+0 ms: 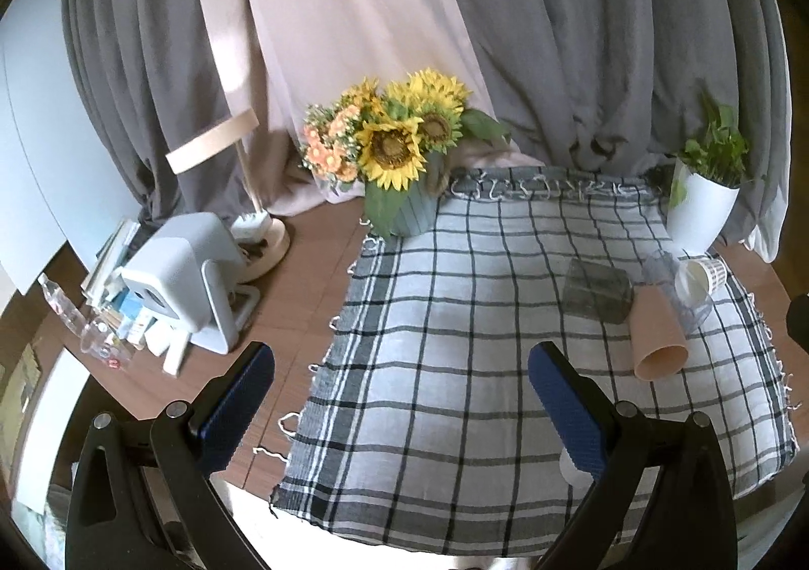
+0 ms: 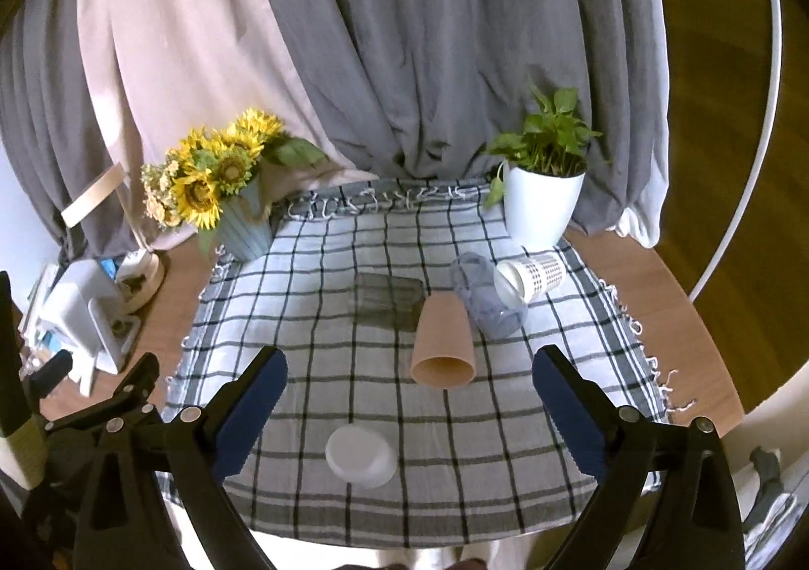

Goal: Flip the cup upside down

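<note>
Several cups lie on their sides on a checked cloth (image 2: 354, 398). A tan cup (image 2: 443, 340) (image 1: 657, 330) has its mouth toward me. Behind it lie a dark glass (image 2: 387, 299) (image 1: 596, 289), a bluish clear cup (image 2: 488, 299) (image 1: 675, 289) and a white patterned cup (image 2: 533, 274) (image 1: 703, 274). A white cup (image 2: 360, 456) stands upside down near the front. My right gripper (image 2: 409, 413) is open and empty above the front of the cloth. My left gripper (image 1: 402, 405) is open and empty over the cloth's left part.
A sunflower vase (image 2: 242, 226) (image 1: 404, 211) stands at the cloth's back left and a white plant pot (image 2: 541, 206) (image 1: 700, 211) at the back right. A white device (image 1: 187, 276), a lamp base (image 1: 268, 241) and clutter sit left on the wooden table. Curtains hang behind.
</note>
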Motion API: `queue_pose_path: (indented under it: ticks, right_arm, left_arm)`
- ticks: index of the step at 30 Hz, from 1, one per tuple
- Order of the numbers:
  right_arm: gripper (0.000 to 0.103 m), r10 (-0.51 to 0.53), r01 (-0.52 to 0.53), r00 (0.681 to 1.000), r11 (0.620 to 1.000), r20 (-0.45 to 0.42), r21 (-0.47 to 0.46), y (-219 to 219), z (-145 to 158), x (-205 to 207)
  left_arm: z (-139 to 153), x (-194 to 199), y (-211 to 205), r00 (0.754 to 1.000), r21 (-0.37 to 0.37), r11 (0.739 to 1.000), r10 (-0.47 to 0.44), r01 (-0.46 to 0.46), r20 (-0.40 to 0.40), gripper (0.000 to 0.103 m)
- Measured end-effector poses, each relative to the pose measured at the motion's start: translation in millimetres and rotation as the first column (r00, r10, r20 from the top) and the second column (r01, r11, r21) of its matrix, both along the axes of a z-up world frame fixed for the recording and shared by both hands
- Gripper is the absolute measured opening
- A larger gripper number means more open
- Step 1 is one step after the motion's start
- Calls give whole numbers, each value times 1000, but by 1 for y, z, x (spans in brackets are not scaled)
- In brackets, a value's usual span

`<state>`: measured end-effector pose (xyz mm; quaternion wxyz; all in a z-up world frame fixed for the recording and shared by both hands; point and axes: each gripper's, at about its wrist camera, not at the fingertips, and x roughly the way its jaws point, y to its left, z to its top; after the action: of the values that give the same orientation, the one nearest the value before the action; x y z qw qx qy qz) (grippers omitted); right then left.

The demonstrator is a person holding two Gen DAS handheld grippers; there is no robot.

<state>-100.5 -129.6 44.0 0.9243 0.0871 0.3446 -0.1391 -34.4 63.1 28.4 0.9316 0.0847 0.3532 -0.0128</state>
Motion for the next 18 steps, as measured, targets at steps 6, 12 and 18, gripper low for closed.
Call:
queue_pose_path:
  ticks: [6, 12, 18]
  right_arm:
    - [98, -12, 12, 1000, 1000, 28, -15, 5, 5, -7]
    - [98, -13, 13, 1000, 1000, 25, -12, 8, 6, -8]
    - [98, -8, 8, 1000, 1000, 24, -16, 12, 6, -8]
  left_arm:
    - [4, -4, 3, 1000, 2, 1000, -13, 13, 21, 103]
    - [6, -4, 8, 999, -1, 1000, -7, 7, 38, 103]
    - [6, -3, 8, 999, -1, 1000, -5, 5, 39, 103]
